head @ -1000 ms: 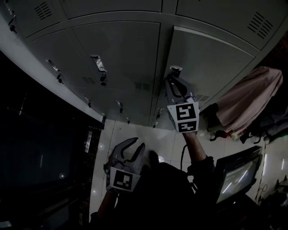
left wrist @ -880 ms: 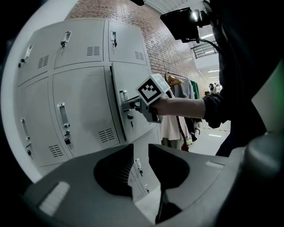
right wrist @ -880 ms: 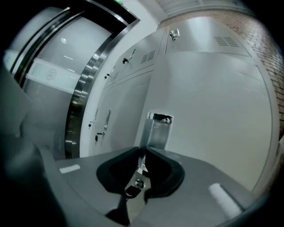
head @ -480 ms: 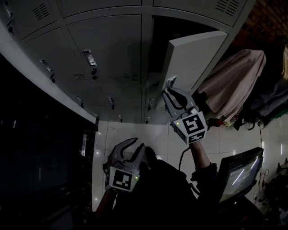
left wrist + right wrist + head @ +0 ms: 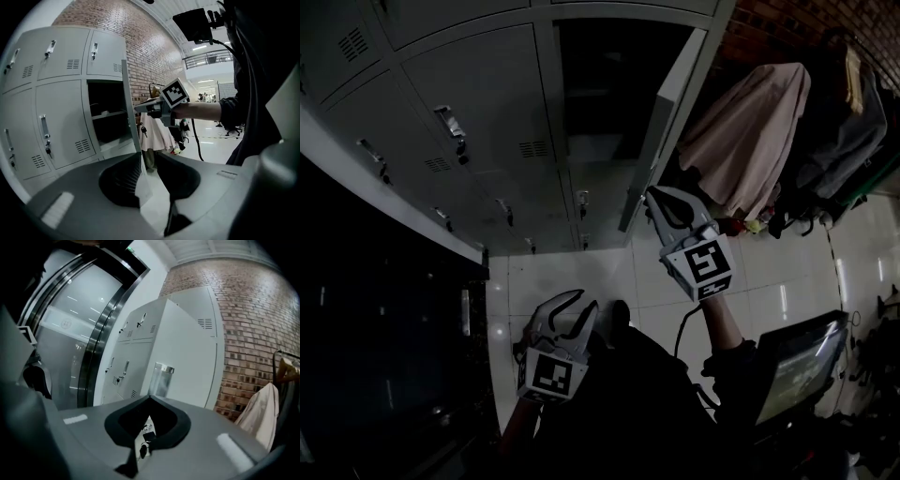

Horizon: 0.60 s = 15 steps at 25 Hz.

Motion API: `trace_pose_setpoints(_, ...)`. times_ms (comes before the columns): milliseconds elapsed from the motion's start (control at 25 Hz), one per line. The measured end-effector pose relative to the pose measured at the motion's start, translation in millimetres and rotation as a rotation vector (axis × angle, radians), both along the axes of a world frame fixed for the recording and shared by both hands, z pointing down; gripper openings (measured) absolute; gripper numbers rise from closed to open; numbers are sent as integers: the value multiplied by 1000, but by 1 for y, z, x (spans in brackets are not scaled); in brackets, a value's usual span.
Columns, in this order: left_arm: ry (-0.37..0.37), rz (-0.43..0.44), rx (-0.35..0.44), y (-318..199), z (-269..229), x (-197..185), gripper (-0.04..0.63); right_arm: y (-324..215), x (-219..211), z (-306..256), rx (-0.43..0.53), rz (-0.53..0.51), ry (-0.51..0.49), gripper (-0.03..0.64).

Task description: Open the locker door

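Observation:
The grey locker door (image 5: pixel 664 131) stands swung out, edge-on in the head view, with the dark open compartment (image 5: pixel 600 94) to its left. My right gripper (image 5: pixel 661 197) hovers at the door's lower free edge. In the right gripper view its jaws (image 5: pixel 150 398) are closing, the tips meet, and nothing is pressed between them. The metal handle (image 5: pixel 161 377) on the door face (image 5: pixel 187 352) lies just beyond the tips, and a key (image 5: pixel 144 436) hangs below. My left gripper (image 5: pixel 574 305) hangs low near the person's body, jaws slightly apart and empty.
Closed lockers (image 5: pixel 469 112) with latches fill the wall to the left of the open one. A pale pink garment (image 5: pixel 750 131) hangs to the right of the door against a brick wall. A monitor (image 5: pixel 787 375) sits at lower right over the white tiled floor (image 5: pixel 581 272).
The locker door went from closed to wide open, swinging right. My right gripper came back with it, left the handle, and its jaws drew together. The left gripper stayed put.

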<state>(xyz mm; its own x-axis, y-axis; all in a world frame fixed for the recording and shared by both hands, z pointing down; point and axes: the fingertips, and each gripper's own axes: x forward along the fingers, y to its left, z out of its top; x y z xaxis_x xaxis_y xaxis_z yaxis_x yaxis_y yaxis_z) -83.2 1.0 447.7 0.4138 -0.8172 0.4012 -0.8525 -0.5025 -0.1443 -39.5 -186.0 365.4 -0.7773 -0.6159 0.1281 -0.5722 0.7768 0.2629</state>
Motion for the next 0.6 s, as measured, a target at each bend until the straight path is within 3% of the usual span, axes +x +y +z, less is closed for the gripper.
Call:
trace_pose_setpoints(400, -38, 72, 47, -22, -13, 41, 114, 23, 59, 7, 15, 85, 64, 4)
trace_pose_setpoints(600, -41, 93, 58, -32, -20, 75, 114, 52, 89, 24, -54, 76, 78, 2)
